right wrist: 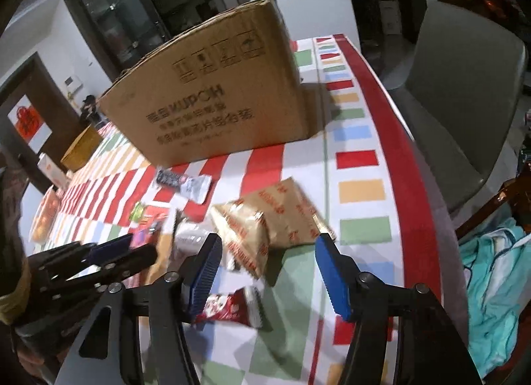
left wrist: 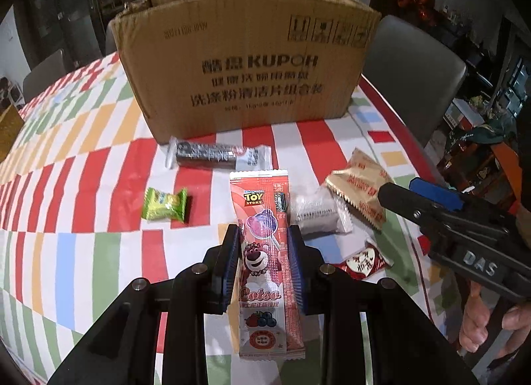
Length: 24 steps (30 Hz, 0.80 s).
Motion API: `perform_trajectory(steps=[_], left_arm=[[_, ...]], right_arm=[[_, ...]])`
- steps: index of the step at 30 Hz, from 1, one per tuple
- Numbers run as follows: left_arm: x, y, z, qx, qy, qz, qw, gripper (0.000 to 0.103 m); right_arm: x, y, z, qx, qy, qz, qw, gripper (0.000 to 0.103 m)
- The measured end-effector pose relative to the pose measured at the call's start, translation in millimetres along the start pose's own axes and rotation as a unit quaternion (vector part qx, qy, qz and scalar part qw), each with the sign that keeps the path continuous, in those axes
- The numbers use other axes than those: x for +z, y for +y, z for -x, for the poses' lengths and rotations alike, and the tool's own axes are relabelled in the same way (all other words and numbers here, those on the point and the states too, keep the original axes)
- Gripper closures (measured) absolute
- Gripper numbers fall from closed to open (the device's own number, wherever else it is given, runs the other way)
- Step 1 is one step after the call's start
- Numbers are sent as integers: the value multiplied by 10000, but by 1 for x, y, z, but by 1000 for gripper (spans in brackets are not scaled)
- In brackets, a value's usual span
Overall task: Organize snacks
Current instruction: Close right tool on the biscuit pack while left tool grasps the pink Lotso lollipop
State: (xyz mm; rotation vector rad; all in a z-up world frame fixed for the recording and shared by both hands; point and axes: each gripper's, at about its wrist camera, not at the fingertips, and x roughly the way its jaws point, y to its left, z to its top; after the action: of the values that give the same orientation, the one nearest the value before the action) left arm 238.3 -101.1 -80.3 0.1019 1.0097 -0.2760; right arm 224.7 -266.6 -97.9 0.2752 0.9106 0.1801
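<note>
In the left wrist view, the left gripper [left wrist: 264,252] is seen clamped on the pink lollipop packet [left wrist: 264,262], raised above the tablecloth [left wrist: 99,186]. Only the right wrist view shows the right gripper [right wrist: 267,265] spread, with the gold snack bag [right wrist: 268,219] lying just beyond its fingertips.

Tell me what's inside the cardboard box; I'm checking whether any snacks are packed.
Cannot tell: the cardboard box shows only its printed front wall and top edge in both views; the interior is hidden.
</note>
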Motion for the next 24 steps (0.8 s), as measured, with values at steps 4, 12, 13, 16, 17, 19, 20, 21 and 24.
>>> perform_trajectory(steps=[4, 12, 13, 16, 17, 19, 20, 21, 24], left_arm=[[10, 1, 2, 31, -92, -4, 10000, 74], [22, 8, 1, 81, -165, 63, 9998, 74], [22, 9, 1, 87, -163, 73, 9998, 74], [22, 10, -2, 66, -126, 89, 9999, 74], [22, 10, -3, 53, -116, 82, 9999, 74], [23, 9, -5, 24, -102, 83, 9999, 74], [23, 9, -5, 8, -98, 84, 9999, 74], [23, 8, -6, -6, -96, 90, 9999, 74], [23, 9, -5, -11, -114, 102, 9999, 74]], right_arm=[[10, -3, -10, -23, 32, -16, 10000, 30], [26, 7, -44, 28, 488, 314, 9983, 25], [26, 9, -48, -22, 540, 384, 9978, 25], [27, 9, -51, -38, 504, 381, 9980, 24], [27, 8, -51, -29, 515, 354, 9980, 24], [25, 10, -53, -33, 554, 392, 9977, 24], [24, 12, -54, -98, 590, 495, 9970, 27], [23, 13, -55, -162, 588, 584, 9964, 30], [21, 14, -53, -308, 572, 689, 9955, 45]])
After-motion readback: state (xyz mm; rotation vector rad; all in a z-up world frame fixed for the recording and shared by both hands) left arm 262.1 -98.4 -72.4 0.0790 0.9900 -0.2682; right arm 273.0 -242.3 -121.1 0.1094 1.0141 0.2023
